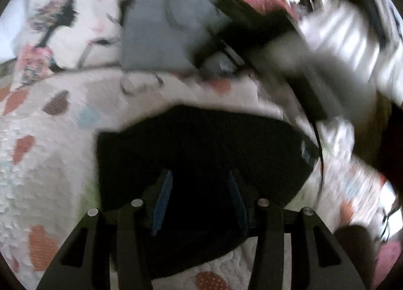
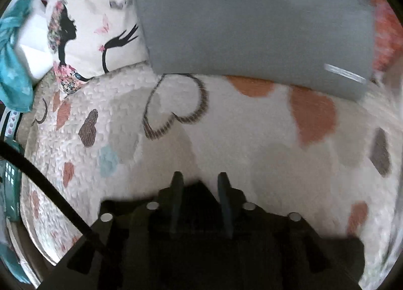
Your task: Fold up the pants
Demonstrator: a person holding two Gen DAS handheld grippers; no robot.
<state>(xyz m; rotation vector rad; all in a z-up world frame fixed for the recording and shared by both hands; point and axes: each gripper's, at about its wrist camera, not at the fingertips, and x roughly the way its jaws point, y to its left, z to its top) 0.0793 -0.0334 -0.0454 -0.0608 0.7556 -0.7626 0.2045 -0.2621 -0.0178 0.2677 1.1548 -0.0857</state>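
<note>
Left wrist view: black pants, folded into a compact bundle, on the heart-print bedspread at centre; left hand-held gripper at 6 o'clock, jaws spread with nothing pinched; grey folded garment at 12 o'clock (frame blurred). Right wrist view: right hand-held gripper at 6 o'clock, jaws parted over dark cloth, grip uncertain; printed pillow at 10 o'clock.

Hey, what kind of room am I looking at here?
Most likely a bedroom: a white quilted bedspread with coloured hearts, a printed pillow showing a black silhouette figure, and a grey folded garment lying on the bed.
</note>
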